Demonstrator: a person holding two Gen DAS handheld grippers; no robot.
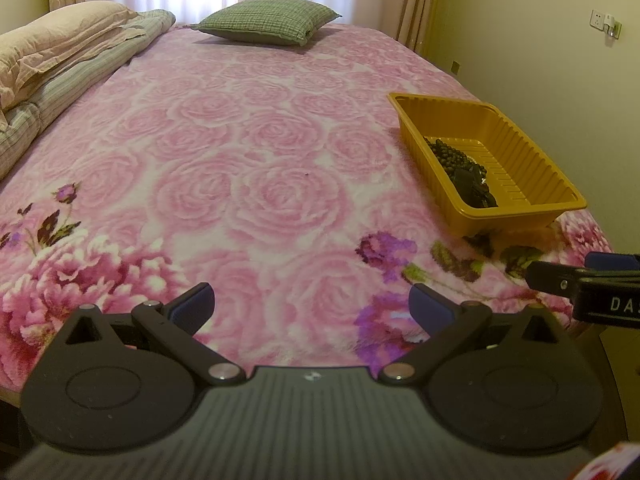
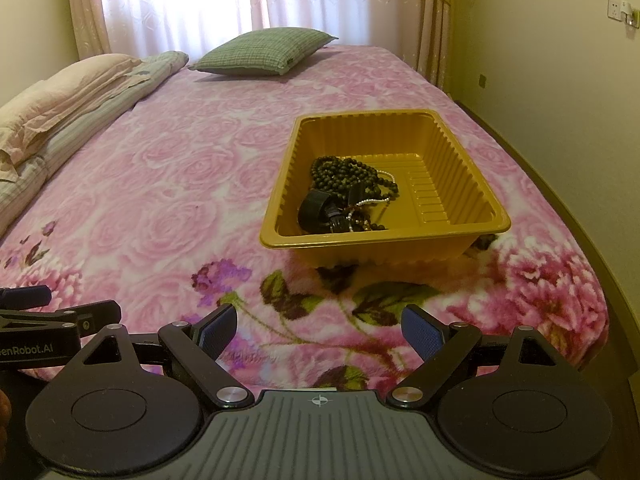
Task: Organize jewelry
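A yellow plastic tray (image 2: 472, 168) stands on the pink flowered bedspread near the bed's right edge; it also shows in the left wrist view (image 1: 516, 148). In it lie dark bead necklaces (image 2: 344, 174), a thin white bead string (image 2: 374, 200) and a black strap piece (image 2: 314, 210), heaped at its left side; the beads show in the left wrist view (image 1: 452, 156). My right gripper (image 2: 318, 332) is open and empty, low over the bed's near edge, in front of the tray. My left gripper (image 1: 312, 306) is open and empty, left of the tray.
A green checked pillow (image 2: 260, 52) lies at the bed's far end. Folded quilts (image 2: 72, 96) are piled along the left side. A wall runs close to the bed's right edge (image 2: 560, 208). Curtains hang at the back.
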